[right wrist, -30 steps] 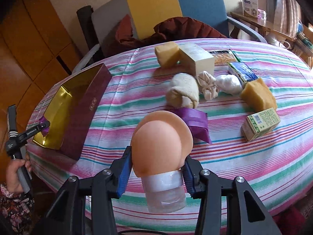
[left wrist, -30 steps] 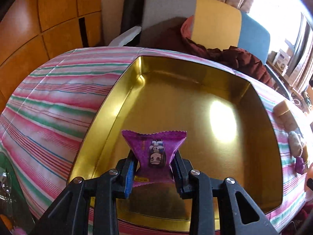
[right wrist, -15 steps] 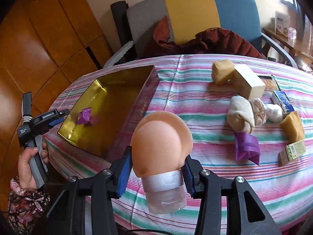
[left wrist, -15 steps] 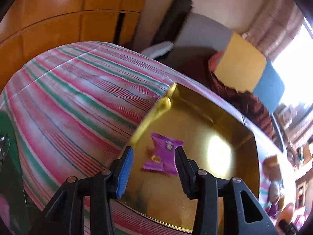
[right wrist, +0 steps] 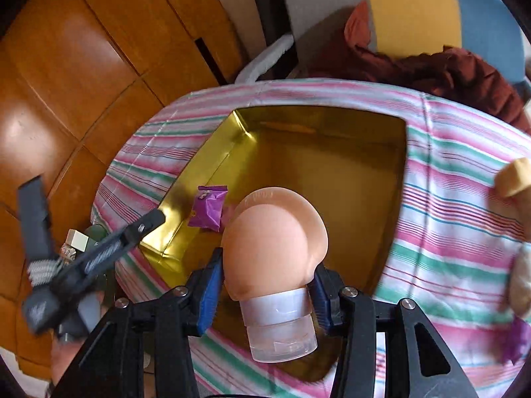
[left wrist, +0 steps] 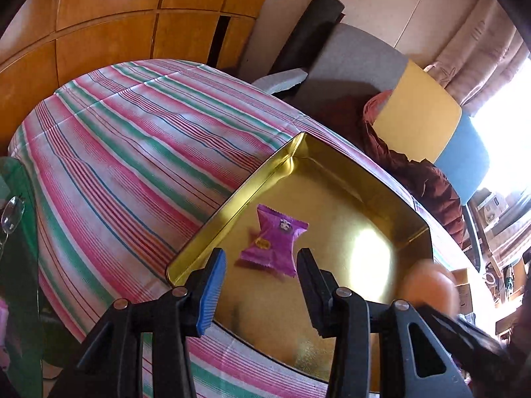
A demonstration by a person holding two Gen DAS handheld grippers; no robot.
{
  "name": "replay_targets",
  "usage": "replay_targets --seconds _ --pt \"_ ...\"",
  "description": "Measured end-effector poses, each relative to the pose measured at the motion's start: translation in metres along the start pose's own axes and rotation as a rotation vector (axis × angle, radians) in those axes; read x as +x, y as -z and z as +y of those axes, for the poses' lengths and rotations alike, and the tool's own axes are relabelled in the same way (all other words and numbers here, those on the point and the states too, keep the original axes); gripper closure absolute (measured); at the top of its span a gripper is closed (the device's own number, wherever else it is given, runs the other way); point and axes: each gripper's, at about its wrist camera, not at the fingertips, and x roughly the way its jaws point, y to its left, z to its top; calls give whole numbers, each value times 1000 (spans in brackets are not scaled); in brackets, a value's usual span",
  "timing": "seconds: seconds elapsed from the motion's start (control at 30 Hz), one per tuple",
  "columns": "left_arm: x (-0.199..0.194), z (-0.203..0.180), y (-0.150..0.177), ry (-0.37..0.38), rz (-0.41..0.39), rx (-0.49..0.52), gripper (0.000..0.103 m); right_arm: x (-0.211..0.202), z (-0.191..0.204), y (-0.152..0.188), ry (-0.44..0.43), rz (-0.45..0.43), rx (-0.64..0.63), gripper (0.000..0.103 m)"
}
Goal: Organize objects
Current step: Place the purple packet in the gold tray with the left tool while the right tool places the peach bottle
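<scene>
Right gripper (right wrist: 265, 285), jaws clamping the peach-capped bottle (right wrist: 275, 265), is hanging directly over the gold tin (right wrist: 212, 162), bottle's long axis lying along the fingers, purple packet (right wrist: 209, 207) lying just left; left gripper (left wrist: 262, 285) is standing apart, holding nothing.

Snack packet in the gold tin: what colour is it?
Purple, with a small printed figure; the snack packet shows best in the left wrist view.
</scene>
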Motion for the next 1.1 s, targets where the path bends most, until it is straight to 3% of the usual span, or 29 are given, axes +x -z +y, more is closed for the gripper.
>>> replay_targets --seconds 0.23,0.37,0.43,0.53,0.73,1.1 --pt "-5 11 1 1 -17 -60 58 70 6 -41 61 84 -3 54" --pt "-2 24 -3 -8 -17 -104 58 91 14 -65 46 38 -16 53" --pt "0 30 -3 -15 -8 -122 58 98 15 -81 14 -2 12 40" --pt "3 32 -3 -9 1 -132 58 107 17 -95 -20 -36 47 38" --pt "5 25 1 -2 -4 -98 58 97 22 -89 32 -54 -2 21" --pt "3 -6 23 23 27 7 58 37 25 -50 226 -126 -191 19"
